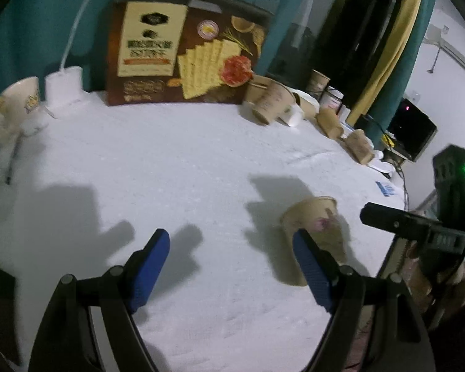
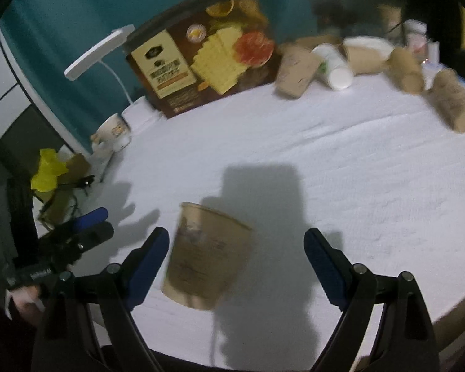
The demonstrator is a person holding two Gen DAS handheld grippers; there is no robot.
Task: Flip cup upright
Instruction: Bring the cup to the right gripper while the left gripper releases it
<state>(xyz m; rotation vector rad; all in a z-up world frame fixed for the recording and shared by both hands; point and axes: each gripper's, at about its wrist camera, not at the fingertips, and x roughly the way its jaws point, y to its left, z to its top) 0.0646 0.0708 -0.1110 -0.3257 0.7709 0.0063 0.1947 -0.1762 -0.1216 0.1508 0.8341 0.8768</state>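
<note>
Right now your 2 claws are both spread wide and neither holds anything. The cup point(image 2: 207, 257) sits on the white cloth point(image 2: 356, 170), rim up, leaning a little in the right wrist view; the picture is blurred, so you cannot tell whether its base lies flat. It stands between the fingers of your right gripper point(image 2: 235, 266), nearer the left-hand finger point(image 2: 145, 266) and apart from the other one.

From the left wrist view, the same cup point(image 1: 319, 223) lies to the right of your left gripper point(image 1: 232, 266), just beyond its right-hand blue pad point(image 1: 313, 269), which hides part of the cup wall. You cannot tell whether pad and cup touch. Your right gripper point(image 1: 418, 232) shows there at the table's right edge.

At the back of the table a cracker box point(image 1: 186, 49) stands upright against the teal curtain point(image 1: 21, 31). Left of it are a white lamp point(image 1: 65, 83) and a mug point(image 1: 18, 99). Right of the box a row of paper cups point(image 1: 276, 99) lies tipped on its sides, well apart from your cup.
</note>
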